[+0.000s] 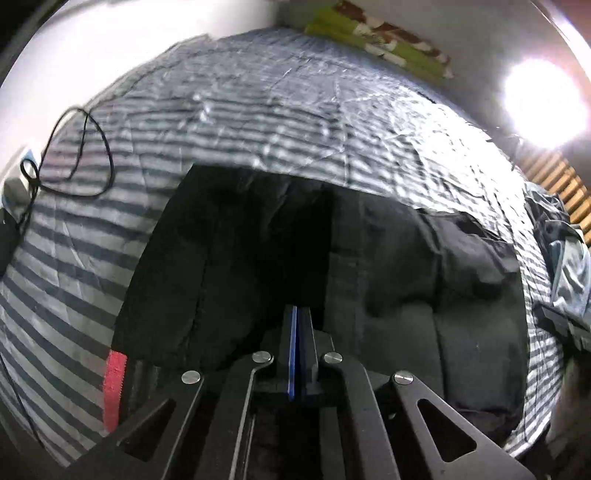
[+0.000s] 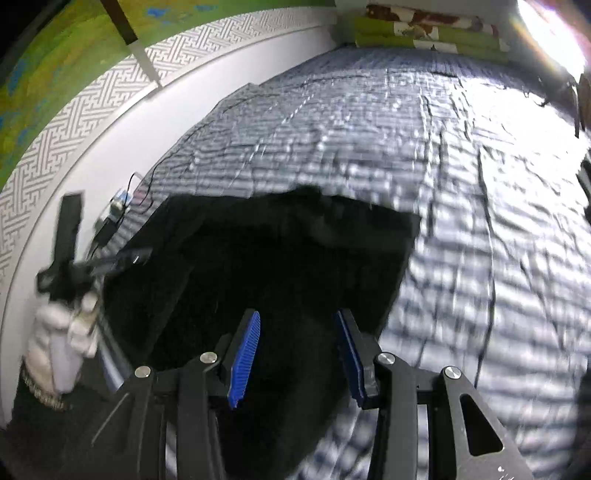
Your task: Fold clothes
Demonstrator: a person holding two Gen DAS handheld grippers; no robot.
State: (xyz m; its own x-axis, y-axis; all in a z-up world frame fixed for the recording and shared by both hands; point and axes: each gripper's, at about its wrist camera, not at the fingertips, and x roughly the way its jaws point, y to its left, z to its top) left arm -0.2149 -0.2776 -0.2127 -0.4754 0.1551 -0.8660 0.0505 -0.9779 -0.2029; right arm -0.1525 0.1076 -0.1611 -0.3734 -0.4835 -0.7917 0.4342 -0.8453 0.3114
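Across the bed, striped blanket (image 1: 258, 122), black garment (image 1: 229, 258), white wall (image 2: 207, 96) behind

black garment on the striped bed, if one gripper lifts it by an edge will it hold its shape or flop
Likely to flop: the black garment lies flat with soft folds and creases, so it should drape from whatever point is lifted. It looks thick and layered, so probably fairly heavy. The wrinkled striped bedsheet may drag along with it.

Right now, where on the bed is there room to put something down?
The striped blanket is bare beyond the black clothes, up to the green pillow. It's crowded by the cable and the clothes pile.
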